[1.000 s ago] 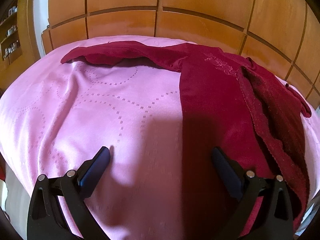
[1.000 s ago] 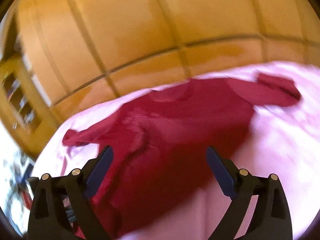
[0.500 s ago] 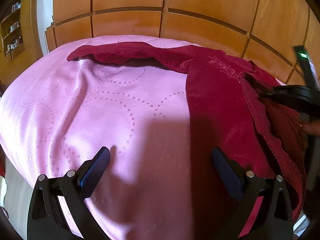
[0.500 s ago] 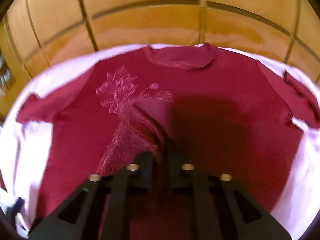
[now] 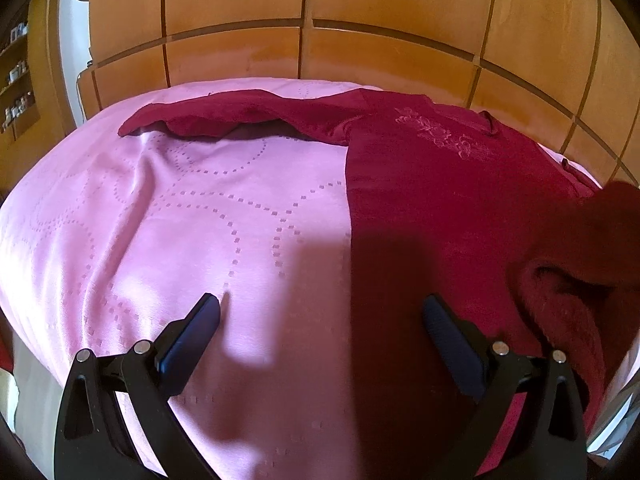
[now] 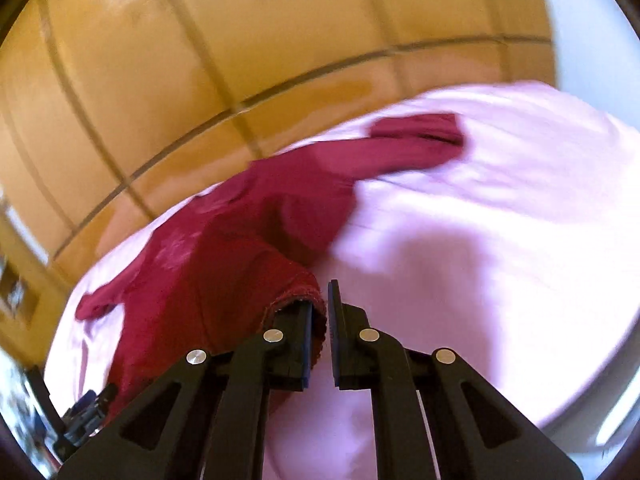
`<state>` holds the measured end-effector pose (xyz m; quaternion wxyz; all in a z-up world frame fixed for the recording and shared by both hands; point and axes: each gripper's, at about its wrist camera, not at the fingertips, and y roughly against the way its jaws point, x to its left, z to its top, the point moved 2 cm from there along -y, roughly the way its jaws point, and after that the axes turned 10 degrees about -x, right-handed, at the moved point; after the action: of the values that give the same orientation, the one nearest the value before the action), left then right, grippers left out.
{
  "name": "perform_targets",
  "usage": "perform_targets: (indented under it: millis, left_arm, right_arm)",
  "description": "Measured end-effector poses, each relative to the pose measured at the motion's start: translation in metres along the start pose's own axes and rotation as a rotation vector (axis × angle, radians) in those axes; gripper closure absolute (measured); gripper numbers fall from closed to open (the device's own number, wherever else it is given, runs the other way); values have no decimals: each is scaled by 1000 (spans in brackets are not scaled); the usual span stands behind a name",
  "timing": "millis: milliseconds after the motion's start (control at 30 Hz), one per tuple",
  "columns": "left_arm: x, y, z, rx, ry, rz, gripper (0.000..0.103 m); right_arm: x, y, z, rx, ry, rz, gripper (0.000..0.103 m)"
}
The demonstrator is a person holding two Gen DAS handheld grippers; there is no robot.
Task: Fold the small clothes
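Observation:
A dark red long-sleeved top [image 5: 432, 184] with pale embroidery lies spread on a pink bed cover [image 5: 180, 220]. One sleeve stretches to the far left. My left gripper [image 5: 320, 312] is open and empty, low over the top's left edge near the front of the bed. My right gripper [image 6: 322, 308] is shut on the top's hem [image 6: 298, 284] and holds that edge lifted off the cover. In the left wrist view the raised fabric [image 5: 580, 248] bulges at the right. The right wrist view is motion-blurred.
Wooden panelled cabinets [image 5: 304, 8] stand right behind the bed. Shelves with small items [image 5: 16, 80] are at the far left. The bed's front edge [image 5: 36, 344] drops off at the lower left.
My right gripper closed on the hem and has lifted and pulled it to the right. The folded-over flap is now raised. My left gripper stayed open and shifted slightly.

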<state>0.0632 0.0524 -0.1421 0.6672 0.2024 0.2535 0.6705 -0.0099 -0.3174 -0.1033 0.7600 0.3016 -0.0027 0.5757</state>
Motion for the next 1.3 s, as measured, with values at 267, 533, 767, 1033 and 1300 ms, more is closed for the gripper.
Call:
perform_targets:
  millis: [267, 533, 767, 1033, 1300]
  left_arm:
    - [-1, -1, -1, 6, -8, 4, 2]
    - [-10, 14, 2, -44, -35, -60, 2]
    - [-33, 33, 1, -71, -126, -230, 2]
    - [1, 48, -1, -17, -72, -309, 2]
    - [13, 47, -25, 195, 31, -457, 2]
  right_arm:
    - [-67, 14, -54, 161, -164, -93, 96]
    - [-76, 42, -55, 153, -59, -149, 40]
    - [-71, 59, -35, 79, -39, -84, 41]
    - [-147, 70, -56, 140, -376, -204, 39]
    - [-73, 71, -32, 119, -101, 38, 39]
